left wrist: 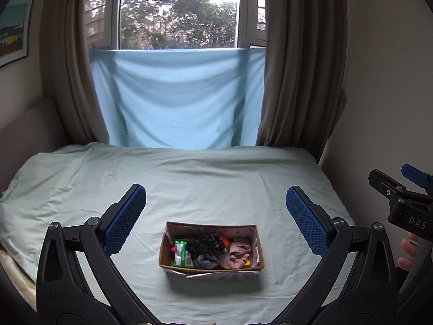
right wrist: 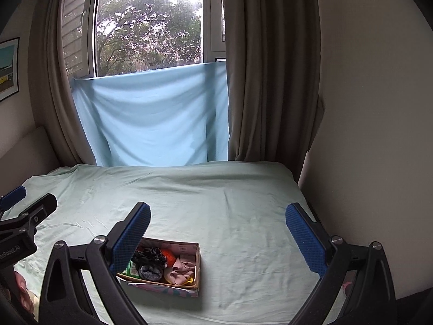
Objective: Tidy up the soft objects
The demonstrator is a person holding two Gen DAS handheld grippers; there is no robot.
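Note:
An open cardboard box (left wrist: 259,246) sits on the pale green bed sheet (left wrist: 189,184). It holds soft things: a green packet (left wrist: 181,253), dark socks (left wrist: 205,249), a pink cloth (left wrist: 239,252) and something orange (left wrist: 225,241). My left gripper (left wrist: 216,216) is open and empty, held above and short of the box. The box (right wrist: 199,260) also shows in the right wrist view, low and left, partly behind my left finger pad (right wrist: 130,241). My right gripper (right wrist: 217,239) is open and empty, to the right of the box.
A light blue cloth (left wrist: 176,97) hangs under the window (left wrist: 178,10) between brown curtains (left wrist: 295,67). A wall (right wrist: 365,108) runs along the bed's right edge. The right gripper's body (left wrist: 403,203) shows at the far right of the left view.

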